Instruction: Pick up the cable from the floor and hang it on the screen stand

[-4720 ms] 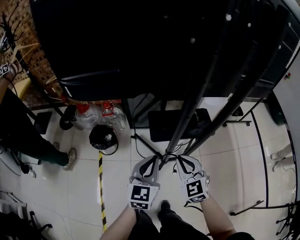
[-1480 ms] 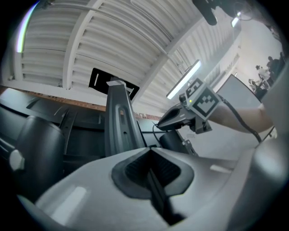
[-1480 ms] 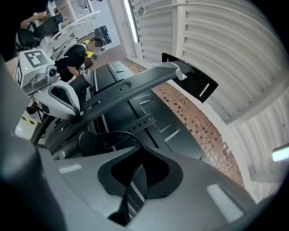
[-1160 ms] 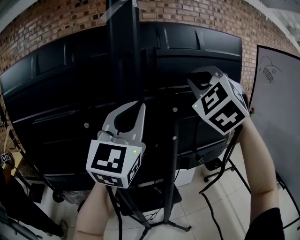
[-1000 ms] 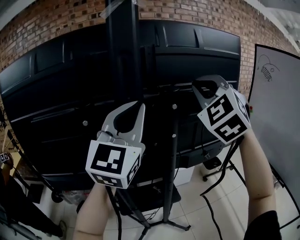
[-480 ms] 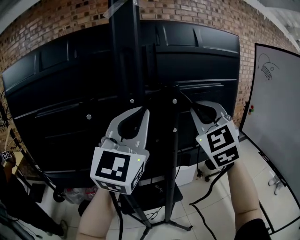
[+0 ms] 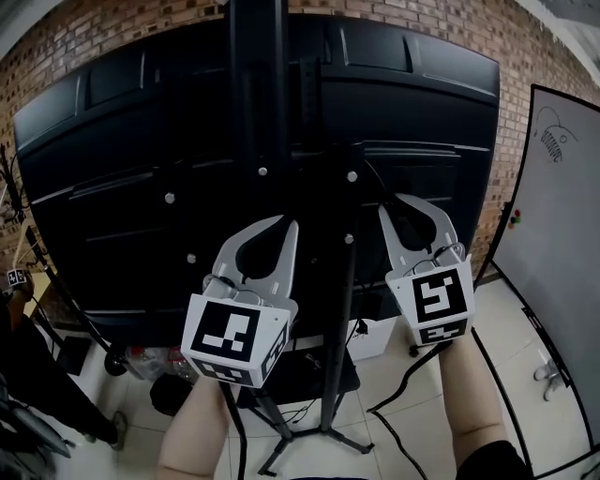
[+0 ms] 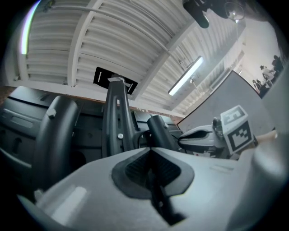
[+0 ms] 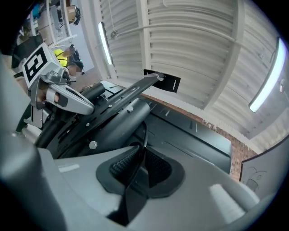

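Observation:
The black screen stands on its stand, whose pole rises between my two grippers. The black cable runs from the stand's bracket down to my right gripper and hangs on toward the floor. In the right gripper view its jaws are opening, with the cable between the parted pads. My left gripper is left of the pole. Its jaws are shut on a thin black cable.
A whiteboard stands at the right and a brick wall is behind the screen. The stand's legs spread over the tiled floor below. Water bottles and a person are at the lower left.
My right gripper has come down and left from high on the right to beside the pole, bringing the cable over the bracket. The left gripper has barely moved.

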`<state>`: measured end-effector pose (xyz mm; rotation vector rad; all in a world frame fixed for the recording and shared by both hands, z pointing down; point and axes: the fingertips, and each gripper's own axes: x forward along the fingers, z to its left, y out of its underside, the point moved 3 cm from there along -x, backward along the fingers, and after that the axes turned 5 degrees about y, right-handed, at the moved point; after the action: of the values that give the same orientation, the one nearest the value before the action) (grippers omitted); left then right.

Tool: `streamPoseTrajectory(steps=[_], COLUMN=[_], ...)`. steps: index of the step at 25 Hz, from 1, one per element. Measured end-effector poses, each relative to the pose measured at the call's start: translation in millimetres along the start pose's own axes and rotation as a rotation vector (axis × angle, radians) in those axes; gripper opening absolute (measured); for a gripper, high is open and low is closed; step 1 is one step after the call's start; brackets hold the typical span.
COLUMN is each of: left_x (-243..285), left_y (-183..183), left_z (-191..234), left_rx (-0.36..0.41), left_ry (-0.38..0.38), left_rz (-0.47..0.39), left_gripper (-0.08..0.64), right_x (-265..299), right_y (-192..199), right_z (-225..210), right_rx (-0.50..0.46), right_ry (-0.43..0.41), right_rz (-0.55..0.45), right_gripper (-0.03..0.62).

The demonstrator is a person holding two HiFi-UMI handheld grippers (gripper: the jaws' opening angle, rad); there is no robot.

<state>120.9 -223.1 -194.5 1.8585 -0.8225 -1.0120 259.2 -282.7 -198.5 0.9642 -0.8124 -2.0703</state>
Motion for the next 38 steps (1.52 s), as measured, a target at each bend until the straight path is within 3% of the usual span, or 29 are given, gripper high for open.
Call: streamPoseTrajectory(steps=[10,14,18,20,22,26,29,33,38], left_x=[-9.6,-18.4,-35.0,-41.7,-47.2,-66.1,-86.6,-109.6,-128.8], left_y=[20.6,30.7,33.1,40.5,50.8,69.7,86.0,111.4,139.6], left_z=[-12.7,-21.8,-23.9,-29.0,-36.3,-44.6,-50.8,-64.3,-74.1], left_rx=[-0.025,-0.029,-0.044,-0.067,-0.09,-0.098,-0.099,-0.158,-0.199], left_ry=[-0.08,-0.088,-0.133,-0.136,-0.126,-0.133,-0.139,-0.105,-0.105], left_rz=[0.059,0.071,0.043,0.026,0.023,0.014,0.014,0.056,0.12], left_gripper=[0.005,0.005,0.005,0.005,0.005,0.005,0.005,0.005,0.005], right_x=[-35.9,-51.1,-66.7,-77.2,-88.3,-110.7,-128.9,-151.0,-166.8], right_y=[14.4,22.3,26.3,30.8,35.5,40.3,50.0,64.2,81.0], right_z=[-0.7,18.8,44.2,54.4,65.4,90.8,109.0,129.1,156.9], right_rx=[0.128,0.158,0.205,0.226,0.236,0.231,0.254,0.281,0.319], right_ry=[0.02,-0.027,-0.043,-0.022,0.0,0.038,0.05,0.082,0.049], right_rz=[-0.098,-0.102,-0.092,-0.104,-0.122,-0.148,-0.12,-0.077,0.011], right_gripper=[0.044,0.113,0.12,0.098,0.034,0.023,0.015,0.008,0.008])
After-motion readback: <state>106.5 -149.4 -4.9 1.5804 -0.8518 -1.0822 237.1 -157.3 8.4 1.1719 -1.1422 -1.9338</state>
